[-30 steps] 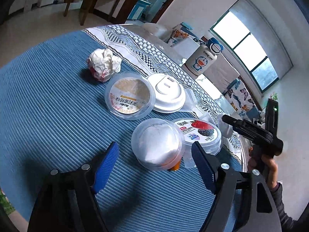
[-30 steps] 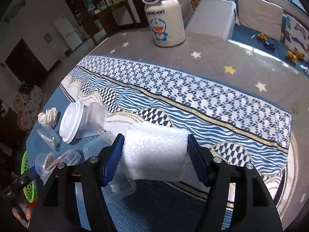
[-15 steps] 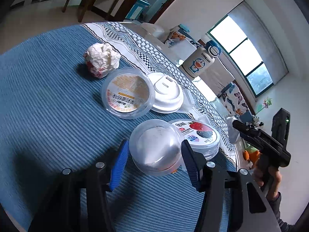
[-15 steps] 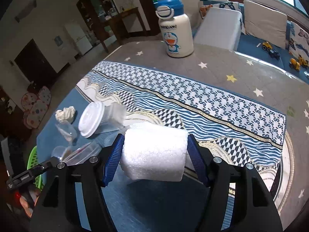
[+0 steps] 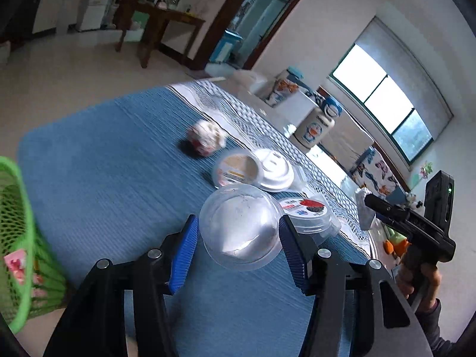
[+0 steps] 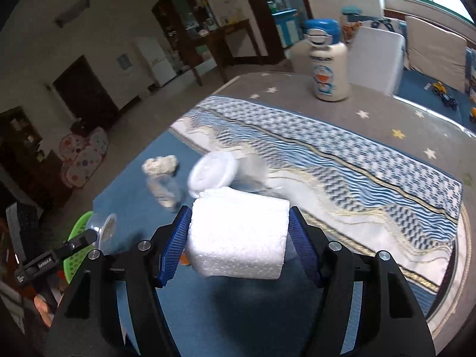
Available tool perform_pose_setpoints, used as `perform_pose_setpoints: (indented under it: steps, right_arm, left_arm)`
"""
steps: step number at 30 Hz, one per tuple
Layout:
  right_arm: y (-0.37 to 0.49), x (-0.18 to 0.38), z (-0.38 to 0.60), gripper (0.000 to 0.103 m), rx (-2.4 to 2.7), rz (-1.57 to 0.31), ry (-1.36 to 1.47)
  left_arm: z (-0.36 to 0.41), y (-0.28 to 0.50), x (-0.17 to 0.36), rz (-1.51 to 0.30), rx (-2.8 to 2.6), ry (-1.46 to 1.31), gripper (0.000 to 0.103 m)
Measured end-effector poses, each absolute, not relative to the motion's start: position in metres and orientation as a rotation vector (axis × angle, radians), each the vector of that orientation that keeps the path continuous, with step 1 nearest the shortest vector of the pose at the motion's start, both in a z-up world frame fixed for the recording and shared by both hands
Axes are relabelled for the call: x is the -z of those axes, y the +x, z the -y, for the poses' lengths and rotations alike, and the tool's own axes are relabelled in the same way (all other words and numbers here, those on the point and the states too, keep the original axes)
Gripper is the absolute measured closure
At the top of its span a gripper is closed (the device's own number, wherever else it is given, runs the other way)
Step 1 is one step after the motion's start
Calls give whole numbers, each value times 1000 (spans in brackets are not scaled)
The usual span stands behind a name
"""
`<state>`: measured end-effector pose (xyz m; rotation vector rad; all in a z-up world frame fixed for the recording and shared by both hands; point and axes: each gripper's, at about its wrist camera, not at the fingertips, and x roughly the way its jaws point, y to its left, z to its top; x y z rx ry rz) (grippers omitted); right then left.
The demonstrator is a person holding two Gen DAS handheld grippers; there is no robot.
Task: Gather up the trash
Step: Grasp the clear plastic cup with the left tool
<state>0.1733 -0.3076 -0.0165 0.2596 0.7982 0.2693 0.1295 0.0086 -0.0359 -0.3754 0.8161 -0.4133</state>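
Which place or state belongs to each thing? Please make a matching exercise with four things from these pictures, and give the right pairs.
Things:
1. clear plastic cup
2. white foam piece
3. green basket
4. Doraemon bottle

Places or states:
A. stands upright on the grey star cloth
B. held between the fingers of the left tool
C. beside the blue mat, at the left edge of the left wrist view
D. held between the fingers of the right tool

Pairs: 1-B, 2-D, 3-C, 4-A
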Motion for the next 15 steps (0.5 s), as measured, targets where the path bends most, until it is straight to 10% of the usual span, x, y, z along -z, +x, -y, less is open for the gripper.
perform_pose_setpoints:
  steps: [15]
  right_arm:
    - [162, 14, 162, 37, -545, -825, 128]
  left_arm:
    - [-135, 70, 16, -719, 177, -422, 49]
